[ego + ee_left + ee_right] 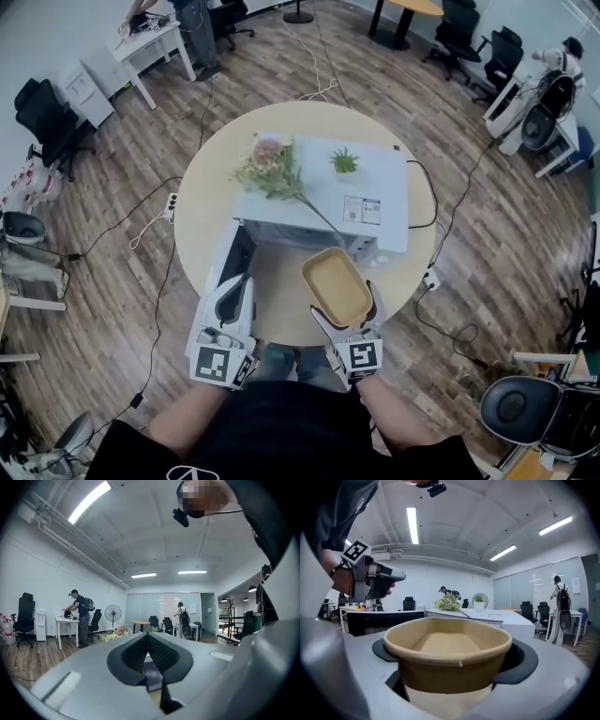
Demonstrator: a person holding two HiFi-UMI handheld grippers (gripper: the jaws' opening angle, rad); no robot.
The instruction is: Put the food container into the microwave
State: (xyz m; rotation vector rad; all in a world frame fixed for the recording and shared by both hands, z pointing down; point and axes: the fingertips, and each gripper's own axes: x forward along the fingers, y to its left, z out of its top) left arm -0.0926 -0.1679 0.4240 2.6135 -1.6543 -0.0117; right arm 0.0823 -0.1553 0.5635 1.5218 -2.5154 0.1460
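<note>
Over on the left, the left gripper (234, 287) hangs beside the swung-out microwave door (228, 255). Its ribbed black pads are pressed together at the tips with nothing between them, so that hand looks spare. The door is a flat panel, dark inside a pale frame, standing open toward the person's left, at the near edge of the round, pale wood-look table (199, 202). The microwave (375, 178) itself is a boxy white thing with a smooth matte top, where a loose spray of flowers (270, 167) and a small potted plant (344, 162) sit. In front of the oven and a little right of its opening, the food container (337, 284) is held up clear of the table. It is clamped by the right gripper (347, 307), whose dark jaws press on two opposite sides. It is a tan, paper-like tub, oblong with rounded corners and a rolled rim, and empty as far as I can see; I'd guess a hard squeeze would buckle it. To my eye the carry is under way and the placing is not yet done. The next move calls for bringing the tub left and forward, kept level, into the cavity without clipping the door or the frame, then setting it down inside and letting go
</note>
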